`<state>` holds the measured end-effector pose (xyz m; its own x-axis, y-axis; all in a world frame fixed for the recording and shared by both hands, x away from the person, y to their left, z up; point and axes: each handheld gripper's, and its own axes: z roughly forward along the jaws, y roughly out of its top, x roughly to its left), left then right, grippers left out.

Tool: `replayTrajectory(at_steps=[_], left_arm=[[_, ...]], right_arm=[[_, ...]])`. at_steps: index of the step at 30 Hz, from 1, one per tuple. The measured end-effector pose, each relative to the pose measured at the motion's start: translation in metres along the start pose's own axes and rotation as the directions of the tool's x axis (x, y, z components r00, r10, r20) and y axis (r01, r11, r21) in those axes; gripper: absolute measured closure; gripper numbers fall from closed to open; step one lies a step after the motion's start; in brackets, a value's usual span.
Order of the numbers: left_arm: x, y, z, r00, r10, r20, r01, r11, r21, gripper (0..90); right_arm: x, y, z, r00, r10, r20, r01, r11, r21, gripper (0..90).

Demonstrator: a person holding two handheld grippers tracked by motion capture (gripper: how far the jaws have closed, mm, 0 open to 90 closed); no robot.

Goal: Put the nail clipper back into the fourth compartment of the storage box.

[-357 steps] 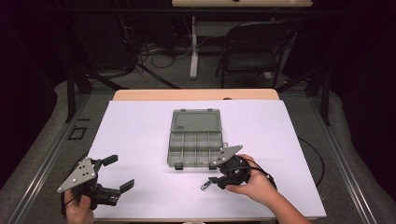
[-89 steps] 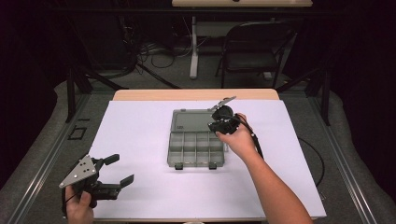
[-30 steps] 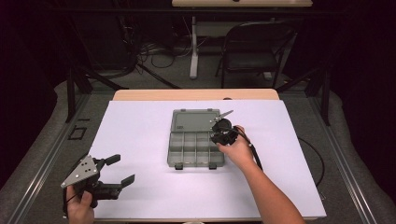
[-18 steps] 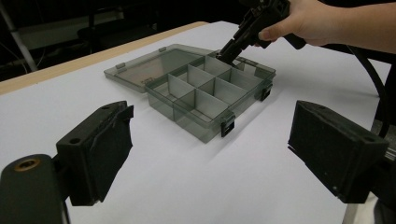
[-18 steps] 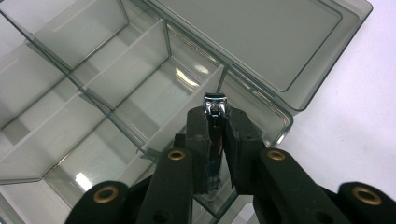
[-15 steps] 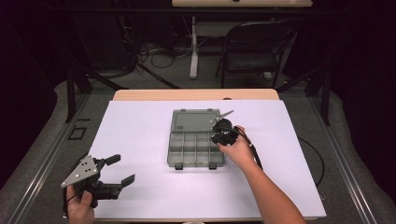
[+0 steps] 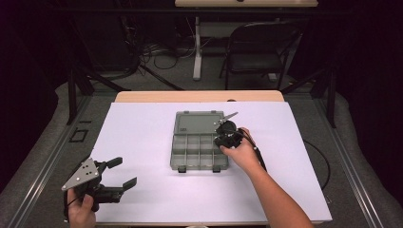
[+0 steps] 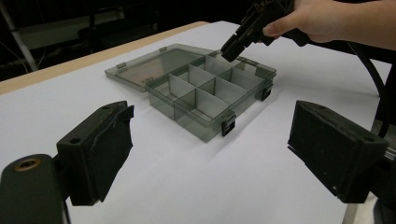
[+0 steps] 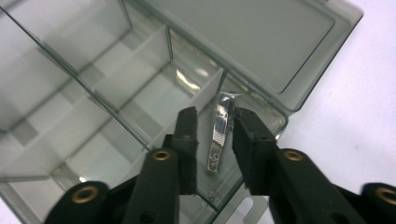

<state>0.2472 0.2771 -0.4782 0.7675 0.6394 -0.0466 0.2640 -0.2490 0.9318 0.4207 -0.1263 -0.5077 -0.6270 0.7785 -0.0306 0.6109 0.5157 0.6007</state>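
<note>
A smoky clear compartment box (image 7: 198, 167) lies open in the middle of the white table, its lid (image 7: 199, 122) flat behind it. My right gripper (image 7: 219, 137) points down into the box's back right compartment. In the right gripper view a small metal nail clipper (image 9: 218, 135) lies on that compartment's floor between the jaws of the right gripper (image 9: 212, 114). The jaws have just been opening and stand open, with a gap beside the clipper. My left gripper (image 7: 124, 172) rests at the table's front left, open and holding nothing, facing the box (image 8: 187, 119).
The white sheet (image 7: 142, 133) covers the table, with a wooden strip (image 7: 199, 96) along the far edge. The right gripper's cable (image 7: 259, 156) trails back beside the forearm. A folding chair (image 7: 256, 52) and a table leg stand on the floor beyond.
Three seconds ago the right gripper was higher, over the box's back right corner; it has come down into the compartment. Over the last second nothing moves in the high view. The left gripper has stayed put.
</note>
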Motion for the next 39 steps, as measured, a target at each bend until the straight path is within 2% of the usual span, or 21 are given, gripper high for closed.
replayTrajectory(at_steps=[3,5,7,8,9,10,11,12,14,15,19,21,22,25,27,30,32,34,36,39], left_arm=[[0.0,0.0,0.0,1.0,0.0,0.0,0.0,1.0,0.001,13.0],[-0.001,0.0,0.0,1.0,0.001,-0.007,-0.001,1.0,0.002,13.1],[-0.001,0.0,0.001,1.0,0.002,-0.007,-0.002,1.0,0.004,13.1],[-0.001,0.0,0.001,1.0,0.002,-0.007,-0.002,1.0,0.004,13.1],[-0.001,-0.001,0.001,1.0,0.001,-0.003,-0.001,1.0,0.002,13.2],[-0.001,0.0,0.001,1.0,0.003,-0.008,-0.003,1.0,0.006,13.3],[-0.001,0.0,0.001,1.0,0.002,-0.008,-0.002,1.0,0.004,13.4],[-0.001,0.0,0.001,1.0,0.002,-0.009,-0.002,1.0,0.003,13.4],[-0.001,0.0,0.001,1.0,0.002,-0.009,-0.002,1.0,0.002,13.5],[0.0,0.0,0.0,0.9999,0.002,-0.01,-0.002,1.0,0.002,13.5],[0.0,0.0,0.0,1.0,-0.002,-0.004,0.002,1.0,0.001,13.6],[0.0,0.0,0.0,1.0,-0.001,-0.005,0.001,1.0,0.001,13.7],[0.0,0.0,0.0,1.0,-0.001,-0.005,0.001,1.0,0.001,13.6],[0.001,0.0,0.0,1.0,-0.003,-0.004,0.003,1.0,-0.001,13.7],[0.001,0.0,0.0,1.0,-0.005,-0.006,0.005,1.0,-0.004,13.7],[0.001,0.0,-0.002,0.9998,-0.011,-0.015,0.011,0.9999,-0.003,13.7],[0.002,0.001,-0.003,0.9996,-0.018,-0.021,0.018,0.9998,-0.009,13.6],[0.003,0.001,-0.003,0.9994,-0.025,-0.025,0.025,0.9996,-0.014,13.7],[0.004,0.001,-0.003,0.9992,-0.028,-0.028,0.028,0.9996,-0.008,13.7],[0.004,0.0,-0.003,0.9991,-0.029,-0.03,0.029,0.9996,-0.001,13.7]], right_arm=[[-0.001,0.002,-0.007,1.0,0.001,0.0,-0.001,1.0,-0.015,62.0],[0.0,0.002,-0.009,1.0,0.007,-0.002,-0.007,0.998,-0.058,57.7],[0.0,0.002,-0.013,1.0,0.008,-0.003,-0.008,0.997,-0.074,54.6],[0.0,0.003,-0.017,0.9999,0.013,-0.005,-0.013,0.998,-0.065,52.5],[0.0,0.002,-0.017,0.9999,0.015,-0.006,-0.015,0.996,-0.085,50.7],[0.0,0.003,-0.019,0.9999,0.014,-0.005,-0.015,0.998,-0.068,48.8],[0.0,0.003,-0.02,0.9998,0.016,-0.008,-0.017,0.997,-0.074,47.3],[0.0,0.002,-0.021,0.9998,0.018,-0.009,-0.019,0.996,-0.089,46.4],[0.0,0.002,-0.024,0.9998,0.018,-0.008,-0.018,0.997,-0.081,45.0],[0.001,0.001,-0.023,0.9996,0.025,-0.013,-0.026,0.994,-0.105,44.0],[0.002,0.001,-0.029,0.9997,0.019,-0.013,-0.02,0.994,-0.105,43.8],[0.003,0.001,-0.033,0.9999,0.009,-0.006,-0.01,0.996,-0.084,43.9],[0.004,0.001,-0.033,0.9998,0.016,-0.01,-0.017,0.994,-0.11,43.9],[0.005,0.001,-0.038,1.0,0.008,-0.003,-0.009,0.994,-0.11,43.9],[0.006,0.0,-0.04,1.0,0.001,-0.008,-0.002,0.991,-0.13,43.8],[0.008,0.0,-0.045,0.9999,0.0,-0.014,-0.002,0.992,-0.123,43.7],[0.008,0.0,-0.047,0.9993,0.007,-0.038,-0.012,0.99,-0.138,43.7],[0.01,-0.001,-0.05,0.9996,-0.005,-0.027,0.002,0.992,-0.129,39.9],[0.011,-0.002,-0.053,0.999,-0.012,-0.043,0.006,0.992,-0.123,36.6],[0.012,-0.003,-0.055,0.9991,0.0,-0.043,-0.006,0.99,-0.14,30.4]])
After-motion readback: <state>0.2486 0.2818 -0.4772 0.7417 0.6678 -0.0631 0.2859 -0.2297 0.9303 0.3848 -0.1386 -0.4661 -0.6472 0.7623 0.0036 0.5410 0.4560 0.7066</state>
